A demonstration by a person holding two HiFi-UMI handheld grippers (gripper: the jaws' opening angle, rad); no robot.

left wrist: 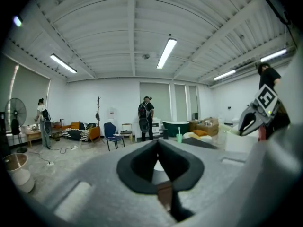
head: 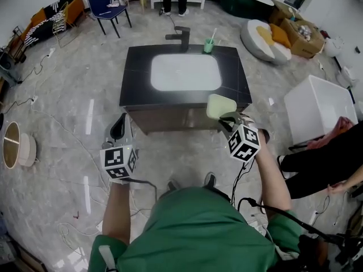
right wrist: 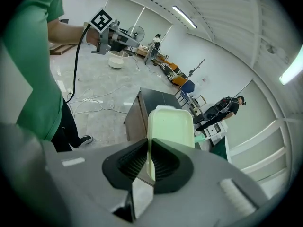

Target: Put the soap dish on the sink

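The pale green soap dish [head: 220, 105] is clamped in my right gripper [head: 229, 119], held in the air at the front right corner of the black sink counter [head: 136, 78]. In the right gripper view the soap dish [right wrist: 170, 126] stands on edge between the closed jaws, with the counter [right wrist: 154, 100] below it. The white basin [head: 185, 72] lies in the counter's middle. My left gripper [head: 118, 130] hangs left of the cabinet front, jaws together with nothing between them; my left gripper [left wrist: 158, 162] points level across the room.
A black faucet [head: 180, 37] and a green cup with a toothbrush [head: 209, 45] stand at the counter's back edge. A white box [head: 320, 103] and a seated person's legs [head: 323, 163] are at the right. Cables [head: 51, 123] run over the floor at left.
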